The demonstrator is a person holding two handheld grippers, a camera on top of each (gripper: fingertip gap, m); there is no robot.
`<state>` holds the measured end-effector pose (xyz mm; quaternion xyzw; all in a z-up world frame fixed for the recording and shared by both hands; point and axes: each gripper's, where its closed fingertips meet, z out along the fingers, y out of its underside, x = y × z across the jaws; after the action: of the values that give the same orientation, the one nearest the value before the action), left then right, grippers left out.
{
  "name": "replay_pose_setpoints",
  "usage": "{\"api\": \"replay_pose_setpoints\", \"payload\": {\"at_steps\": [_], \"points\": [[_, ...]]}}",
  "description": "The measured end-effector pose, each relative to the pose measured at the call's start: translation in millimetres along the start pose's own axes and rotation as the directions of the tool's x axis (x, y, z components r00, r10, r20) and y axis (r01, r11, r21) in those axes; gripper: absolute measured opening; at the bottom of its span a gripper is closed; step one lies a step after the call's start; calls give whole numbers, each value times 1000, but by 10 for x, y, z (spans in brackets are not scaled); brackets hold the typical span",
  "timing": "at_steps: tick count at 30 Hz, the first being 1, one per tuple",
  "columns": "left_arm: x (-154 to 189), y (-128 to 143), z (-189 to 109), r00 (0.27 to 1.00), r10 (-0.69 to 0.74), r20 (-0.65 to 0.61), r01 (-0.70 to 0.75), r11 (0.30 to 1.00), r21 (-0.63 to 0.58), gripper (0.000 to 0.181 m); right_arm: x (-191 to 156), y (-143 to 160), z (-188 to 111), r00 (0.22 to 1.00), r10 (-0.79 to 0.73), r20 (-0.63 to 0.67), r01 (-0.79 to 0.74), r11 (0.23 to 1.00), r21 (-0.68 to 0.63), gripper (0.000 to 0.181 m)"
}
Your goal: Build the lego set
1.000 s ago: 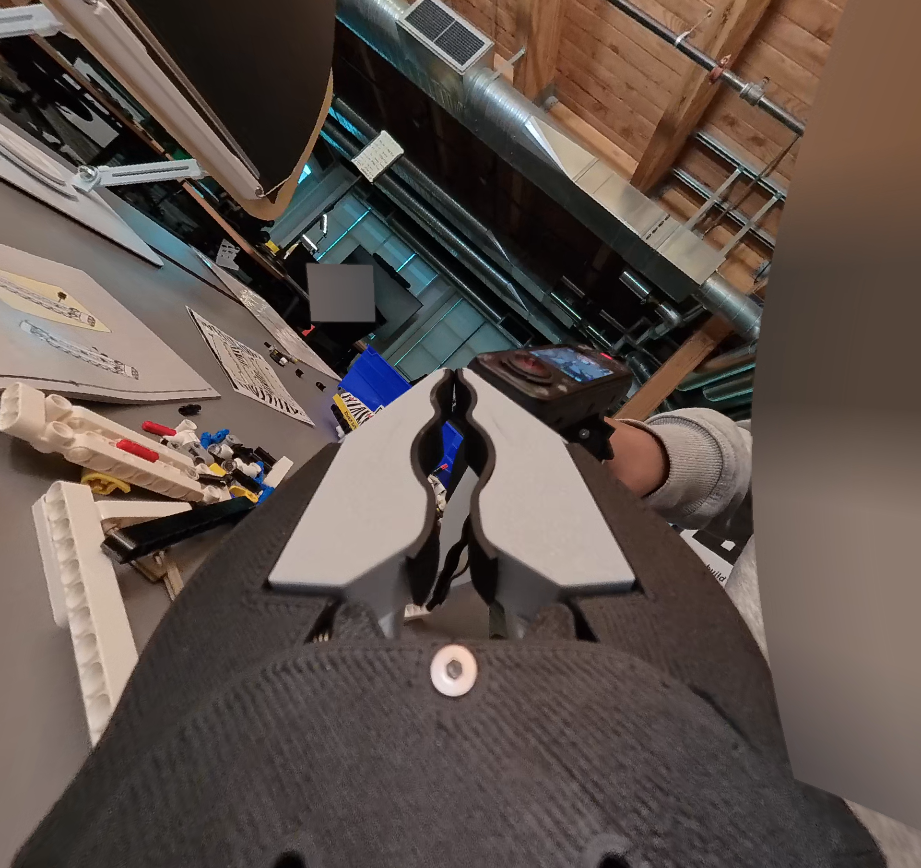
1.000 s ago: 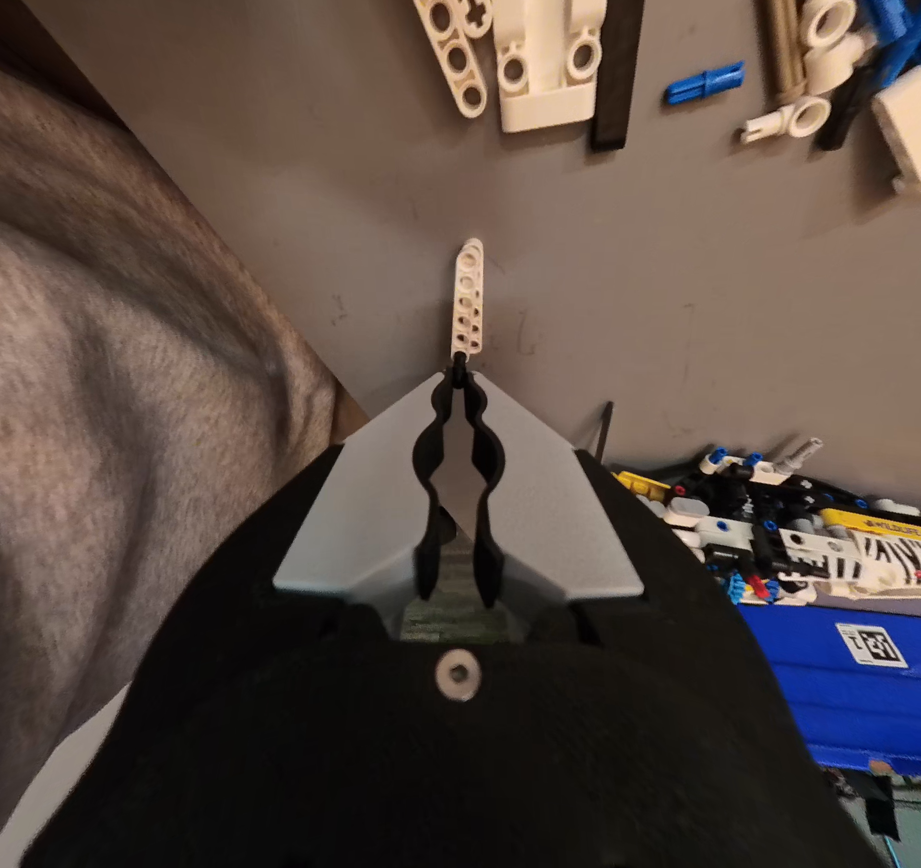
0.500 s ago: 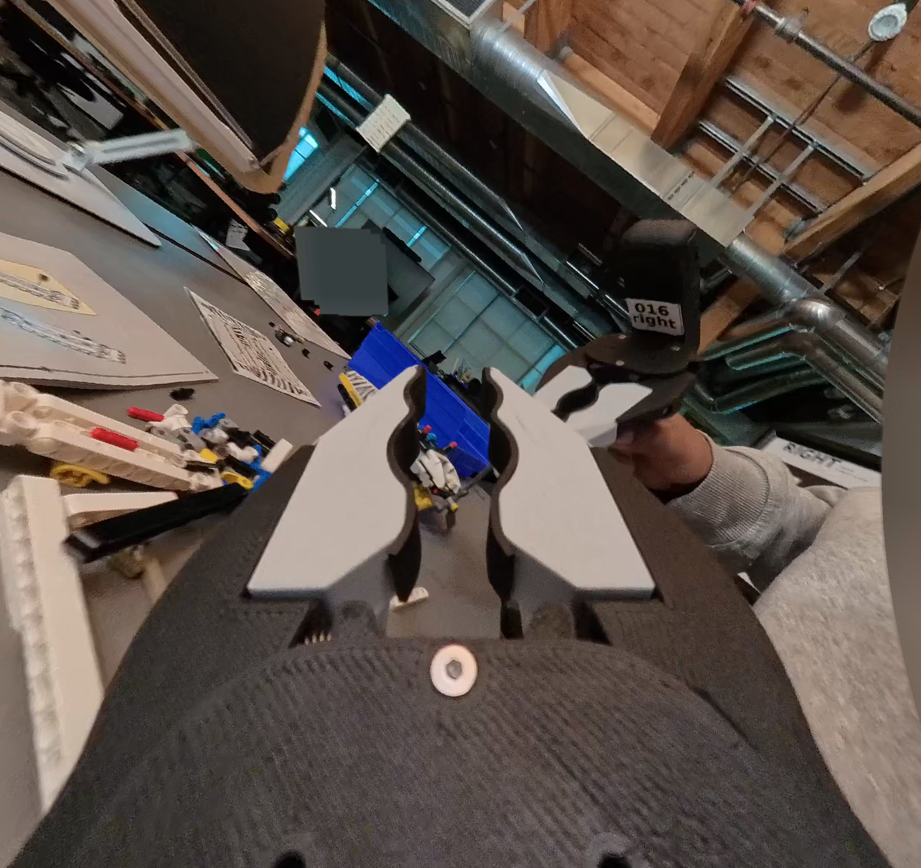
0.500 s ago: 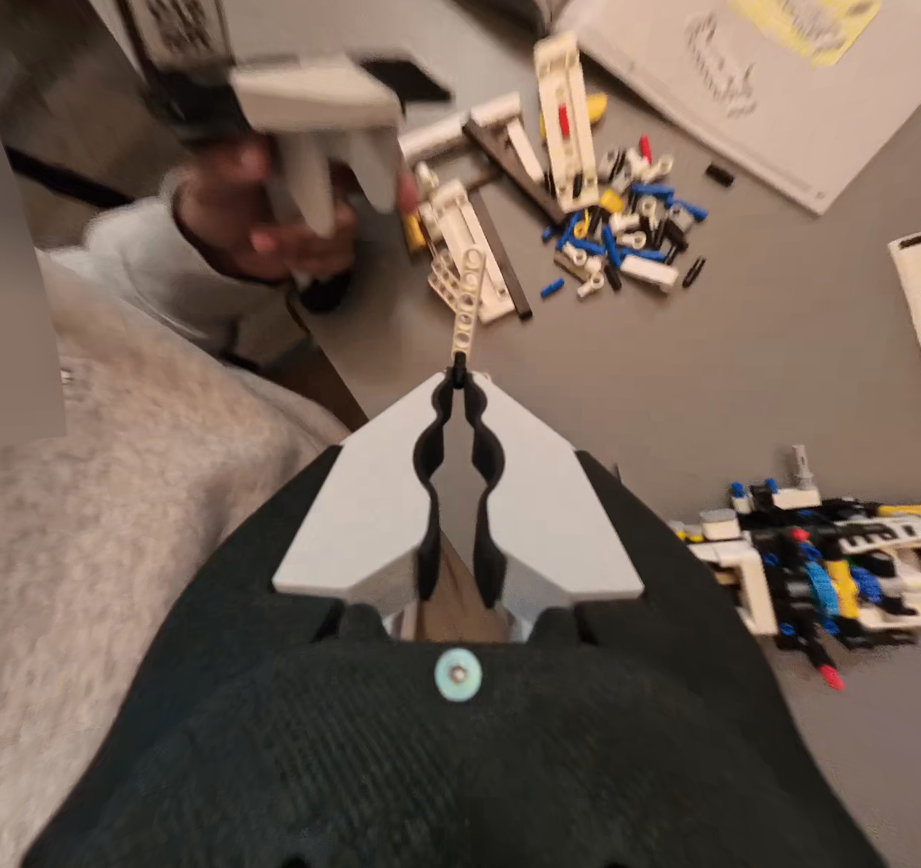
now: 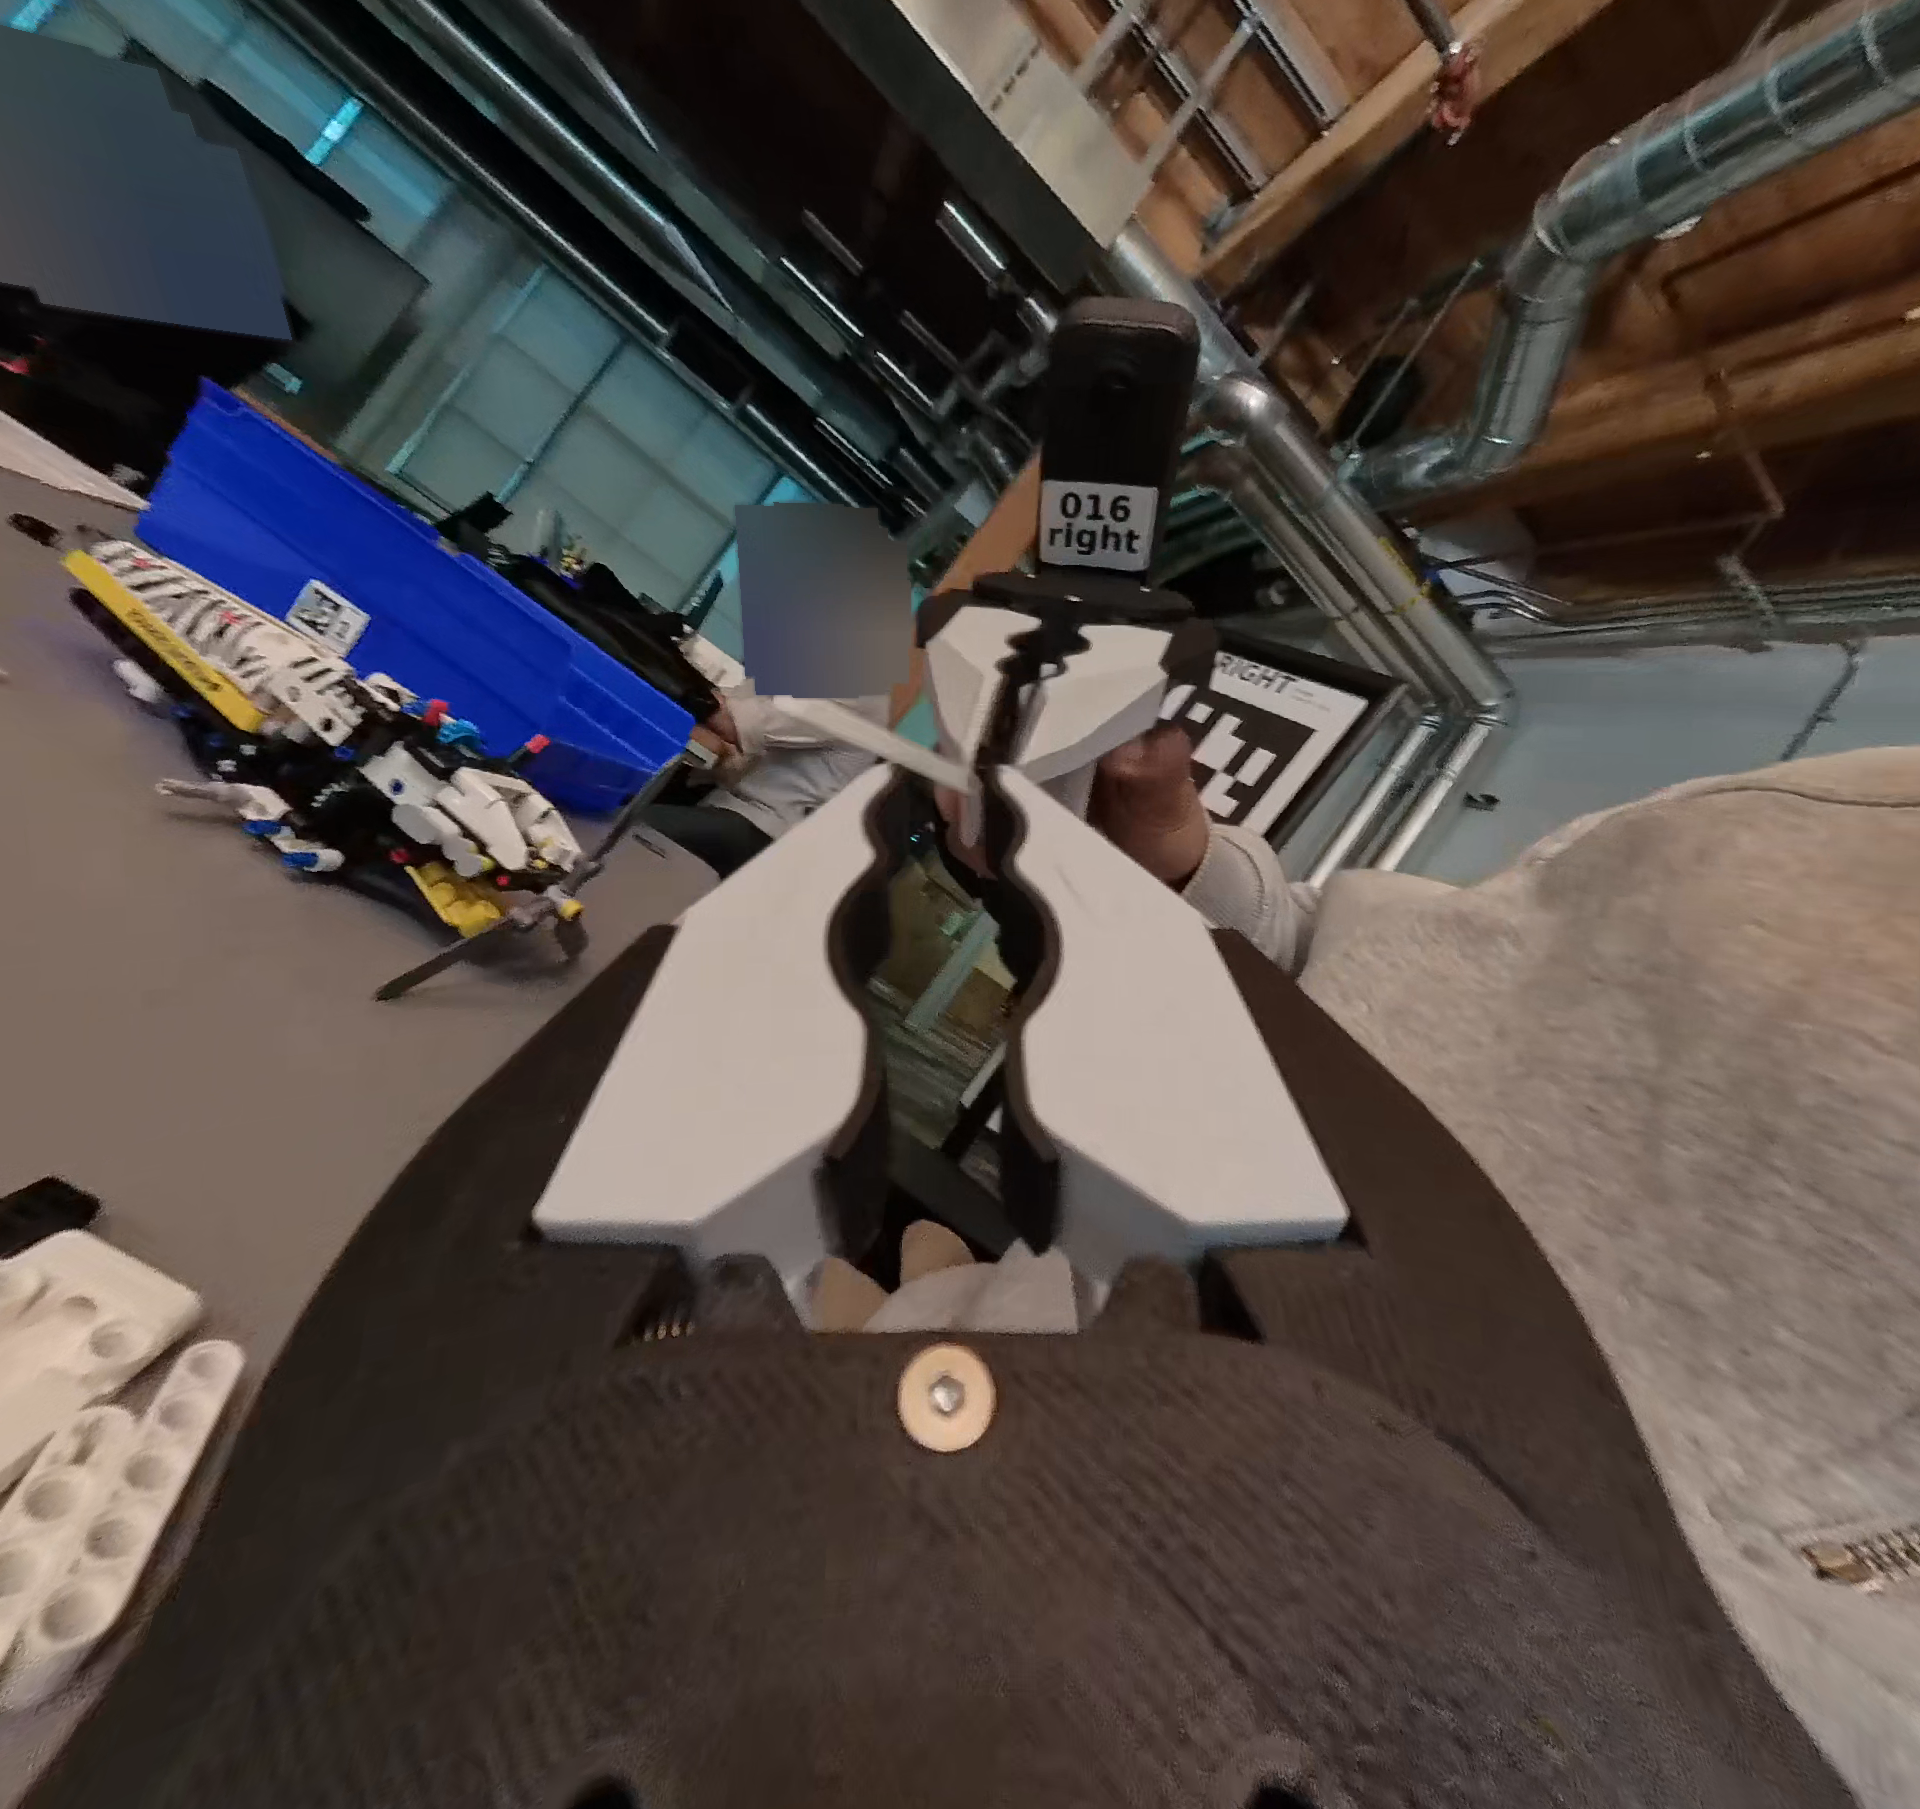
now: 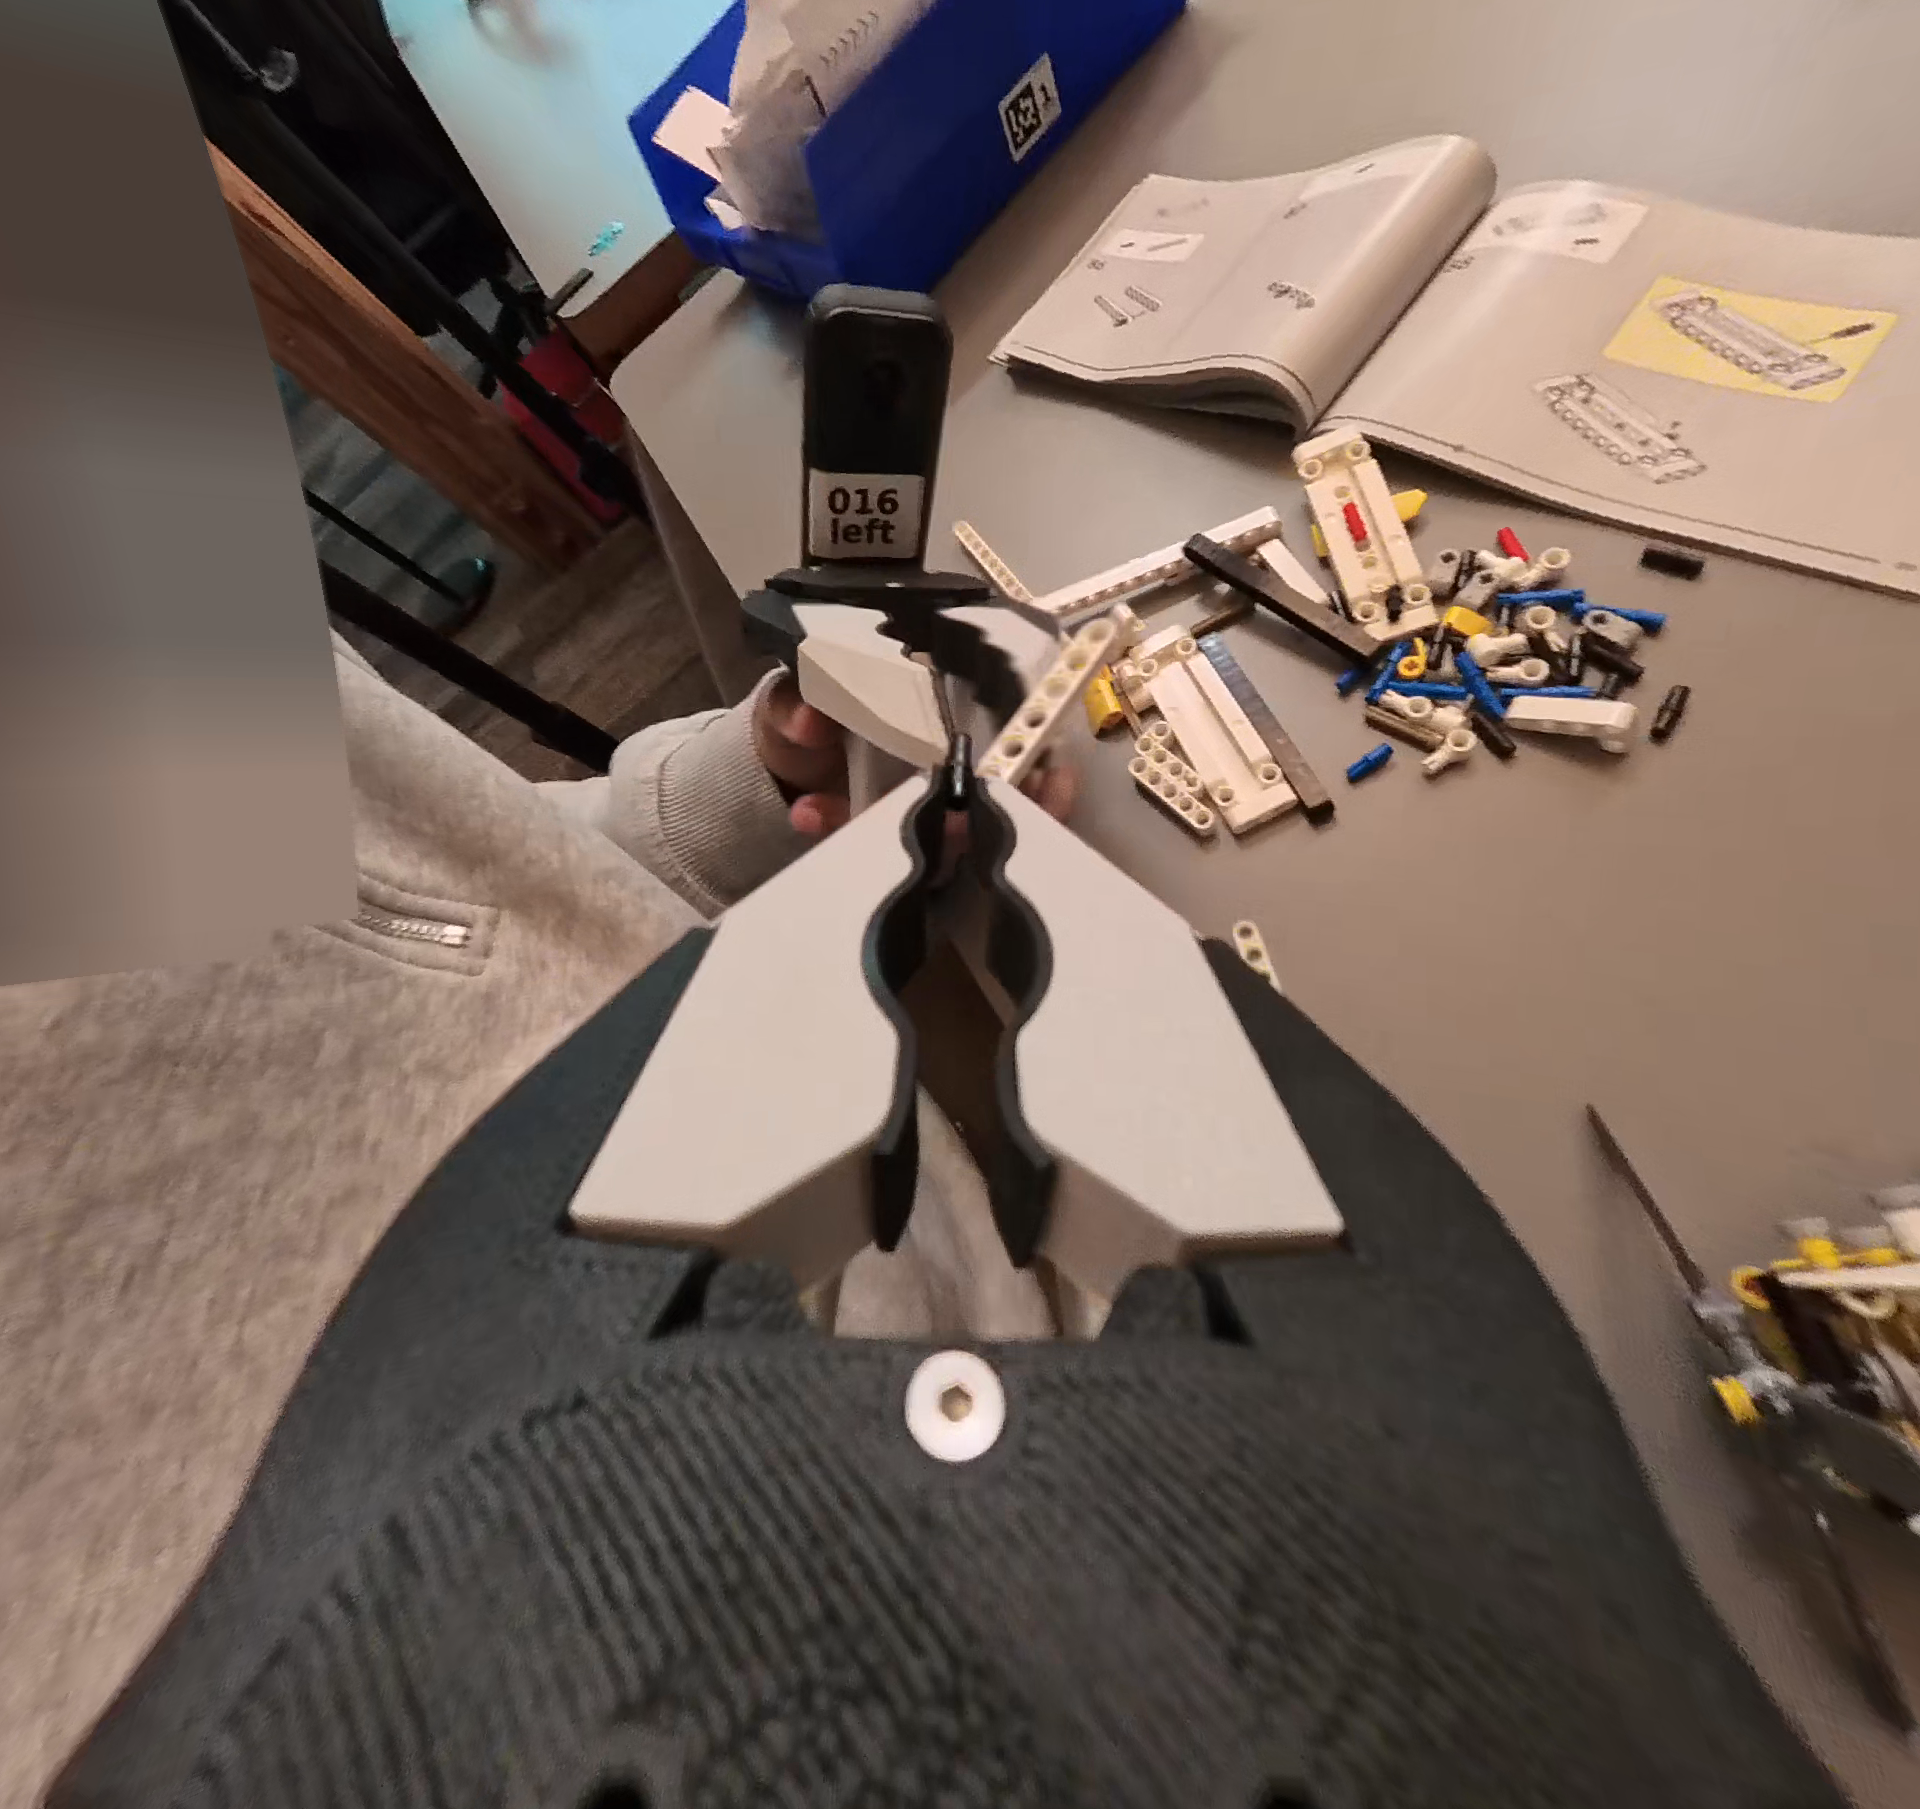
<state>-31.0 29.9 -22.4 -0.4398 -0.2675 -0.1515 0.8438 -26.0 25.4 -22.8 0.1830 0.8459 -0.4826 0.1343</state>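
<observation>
Right gripper (image 6: 957,791) pinches the white holed beam (image 6: 1049,701) by one end above my grey table (image 6: 1558,928).
Left gripper (image 5: 940,783) seems narrowly parted, its tips touching the beam.

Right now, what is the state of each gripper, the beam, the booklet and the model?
Right gripper: shut on beam.
Left gripper: open, near beam.
Beam: in the air, tilted.
Booklet: lying open.
Model: partly built.
</observation>
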Motion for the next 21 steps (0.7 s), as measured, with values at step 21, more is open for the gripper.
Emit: {"api": "replay_pose_setpoints", "payload": {"at_steps": [21], "points": [[-422, -529, -551, 848, 286, 446, -331, 943, 26, 0, 458, 487, 9, 967, -139, -214, 107, 982, -157, 2]]}}
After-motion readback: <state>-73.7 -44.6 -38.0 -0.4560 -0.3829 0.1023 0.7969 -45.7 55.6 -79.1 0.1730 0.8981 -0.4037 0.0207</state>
